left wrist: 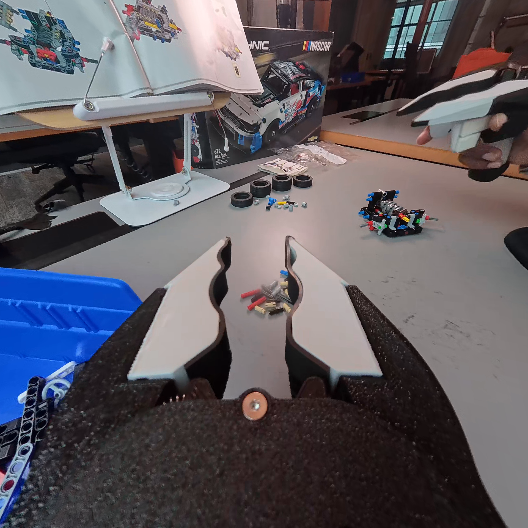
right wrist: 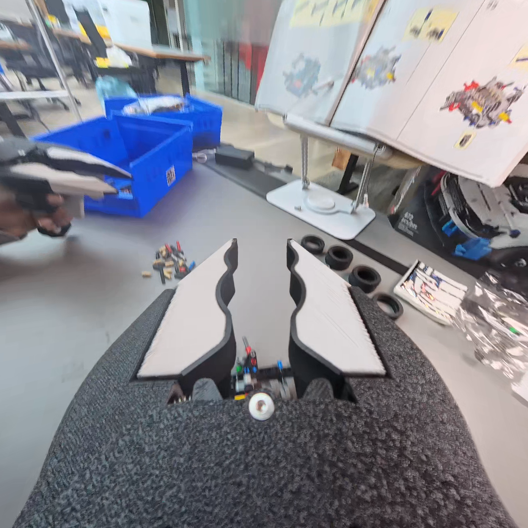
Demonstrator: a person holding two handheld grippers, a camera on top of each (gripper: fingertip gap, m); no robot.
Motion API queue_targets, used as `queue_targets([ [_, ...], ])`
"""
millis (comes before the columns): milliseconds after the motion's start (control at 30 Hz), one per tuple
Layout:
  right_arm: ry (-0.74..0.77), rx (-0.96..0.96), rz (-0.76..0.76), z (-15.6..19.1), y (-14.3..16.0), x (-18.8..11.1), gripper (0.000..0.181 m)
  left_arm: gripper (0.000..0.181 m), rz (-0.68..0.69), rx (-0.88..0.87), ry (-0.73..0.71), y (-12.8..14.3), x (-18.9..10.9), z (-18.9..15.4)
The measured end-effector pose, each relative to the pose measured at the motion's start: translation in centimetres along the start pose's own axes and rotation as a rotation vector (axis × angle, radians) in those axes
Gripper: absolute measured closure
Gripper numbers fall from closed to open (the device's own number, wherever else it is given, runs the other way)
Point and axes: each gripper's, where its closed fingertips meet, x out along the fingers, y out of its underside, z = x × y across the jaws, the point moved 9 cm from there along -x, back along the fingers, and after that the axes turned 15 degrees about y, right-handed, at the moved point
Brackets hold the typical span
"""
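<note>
My left claw (left wrist: 257,238) hangs released and empty above the grey bench (left wrist: 400,300), its fingers parted over a small heap of pins (left wrist: 268,297) in red, tan, grey and black. My right claw (right wrist: 261,241) is also released and holds nothing; in its own view the half-built brick chassis (right wrist: 257,374) lies right under its base, mostly hidden between the finger roots.

Only the left view shows that chassis (left wrist: 393,214) whole, standing well apart from the heap, and my right claw (left wrist: 405,114) held in a gloved hand (left wrist: 491,148) at the top right. Only the right view shows both blue bins (right wrist: 148,160) entire; the left view cuts one bin (left wrist: 57,314) off at the edge, with black beams (left wrist: 31,414) lying in it.

Both views show four black tyres (left wrist: 270,187), the instruction booklet (left wrist: 114,43) on its white stand (left wrist: 160,197), and the set box (left wrist: 274,100). The right view is blurred, so the booklet pages and the crinkled bags (right wrist: 491,328) are hard to make out.
</note>
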Motion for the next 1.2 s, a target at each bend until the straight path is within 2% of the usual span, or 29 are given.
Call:
queue_targets([
  [100,-0.02,0.171,-0.193,0.8,-1.0,2.3,0.147,0.144,-0.031,0.006,-0.009,-0.5,-0.4,-0.1],
  [200,-0.031,0.269,-0.312,2.2,0.5,3.6,0.149,0.143,-0.048,0.004,-0.009,-0.7,-0.6,-0.1],
  [333,-0.074,0.21,-0.302,5.0,3.3,3.6,0.155,0.143,-0.058,-0.003,-0.018,-0.7,-0.9,0.1],
  [533,-0.143,0.191,-0.266,6.8,4.3,4.2,0.155,0.143,-0.039,0.0,-0.043,0.3,-0.5,0.8],
  [767,0.021,0.149,-0.252,6.4,4.8,3.9,0.154,0.147,0.054,0.119,-0.136,1.4,0.7,0.0],
  [900,0.033,0.105,-0.271,7.4,4.9,3.1,0.154,0.148,0.072,0.175,-0.13,1.4,1.4,-0.5],
  [1067,-0.038,0.165,-0.255,7.9,4.5,4.0,0.152,0.147,-0.025,0.148,-0.074,-0.2,1.2,-0.5],
  [1200,-0.096,0.157,-0.227,8.7,3.1,6.1,0.152,0.147,-0.082,0.143,-0.07,-4.2,2.4,1.2],
])
